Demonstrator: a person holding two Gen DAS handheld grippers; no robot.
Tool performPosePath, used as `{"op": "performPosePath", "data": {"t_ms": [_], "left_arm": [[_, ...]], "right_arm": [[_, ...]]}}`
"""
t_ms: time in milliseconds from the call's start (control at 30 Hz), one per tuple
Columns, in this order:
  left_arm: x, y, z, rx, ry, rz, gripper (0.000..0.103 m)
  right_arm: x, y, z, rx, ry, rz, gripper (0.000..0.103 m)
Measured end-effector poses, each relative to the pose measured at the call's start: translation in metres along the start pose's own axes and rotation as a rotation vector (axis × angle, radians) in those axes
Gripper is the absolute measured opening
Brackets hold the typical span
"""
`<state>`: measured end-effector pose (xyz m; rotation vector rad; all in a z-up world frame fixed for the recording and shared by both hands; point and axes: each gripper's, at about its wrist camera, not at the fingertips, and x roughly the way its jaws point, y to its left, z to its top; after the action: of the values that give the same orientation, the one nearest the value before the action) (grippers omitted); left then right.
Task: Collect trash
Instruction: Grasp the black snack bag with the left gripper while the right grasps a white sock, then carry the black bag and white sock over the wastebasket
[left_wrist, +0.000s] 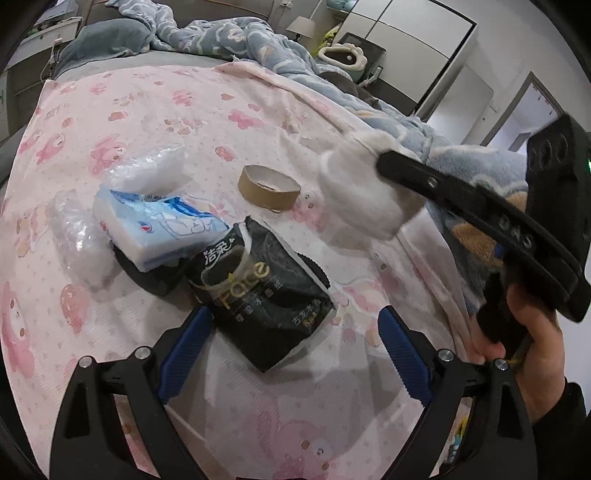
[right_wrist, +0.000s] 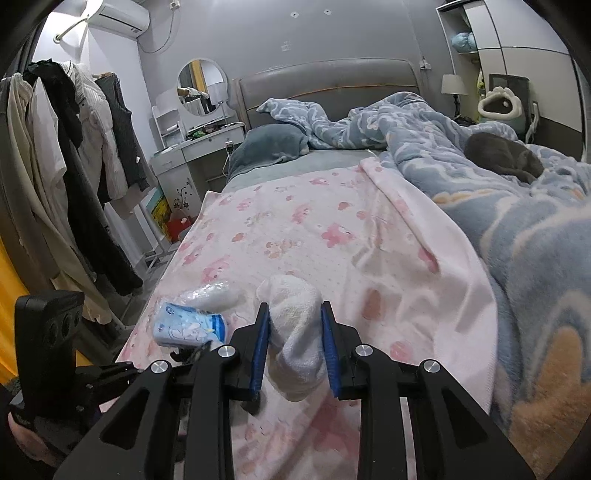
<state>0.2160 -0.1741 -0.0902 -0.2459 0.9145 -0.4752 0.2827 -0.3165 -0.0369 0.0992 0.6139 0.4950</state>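
A crumpled white tissue wad (right_wrist: 295, 332) is pinched between the blue pads of my right gripper (right_wrist: 294, 345), lifted above the pink blanket. From the left wrist view the same white tissue wad (left_wrist: 364, 184) hangs at the tip of the right gripper (left_wrist: 384, 162). My left gripper (left_wrist: 295, 343) is open, its blue pads on either side of a black tissue pack (left_wrist: 266, 295). Beyond it lie a blue-and-white tissue pack (left_wrist: 159, 221), a brown cardboard tape ring (left_wrist: 267, 188) and two clear plastic wrappers (left_wrist: 151, 166), (left_wrist: 77, 240).
The trash lies on a pink cartoon-print blanket (right_wrist: 332, 229) covering the bed. A rumpled blue duvet (right_wrist: 498, 206) is heaped on the right with a grey cat (right_wrist: 506, 155) on it. A clothes rack (right_wrist: 74, 166) stands left of the bed.
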Motion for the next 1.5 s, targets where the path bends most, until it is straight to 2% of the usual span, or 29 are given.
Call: {"op": "performPosePath", "data": {"t_ms": [200,333,400,733,833,967,1067,1300,1500], "left_arm": [[0.004,0.002,0.002,-0.017,-0.012,0.038,0.082],[0.005,0.002,0.003,-0.003,-0.004,0.073,0.070],[0.006,0.004,0.003,-0.002,0.003,0.070,0.070],[-0.006,0.000,-0.001,0.078,0.007,0.052,0.052],[-0.012,-0.001,-0.003,0.097,0.002,0.040,0.052],[-0.021,-0.004,-0.009,0.158,-0.026,0.065,0.050],[-0.029,-0.004,-0.012,0.199,-0.047,0.072,0.041],[-0.061,0.001,-0.022,0.266,-0.109,0.053,0.035],[-0.096,0.014,-0.029,0.277,-0.161,0.038,0.034]], "right_arm": [[-0.009,-0.008,-0.005,0.016,-0.008,0.004,0.027],[-0.008,-0.010,-0.008,0.019,0.001,0.004,0.027],[-0.006,-0.009,-0.009,0.021,0.005,0.003,0.027],[0.000,-0.002,-0.007,0.018,0.013,-0.003,0.027],[0.000,0.002,-0.007,0.014,0.015,-0.010,0.027],[-0.001,0.005,-0.002,0.038,0.008,-0.024,0.027],[-0.007,0.013,-0.001,0.055,-0.005,-0.030,0.027],[-0.023,0.034,-0.005,0.105,-0.032,-0.055,0.027],[-0.033,0.062,-0.015,0.138,-0.040,-0.069,0.027]]}}
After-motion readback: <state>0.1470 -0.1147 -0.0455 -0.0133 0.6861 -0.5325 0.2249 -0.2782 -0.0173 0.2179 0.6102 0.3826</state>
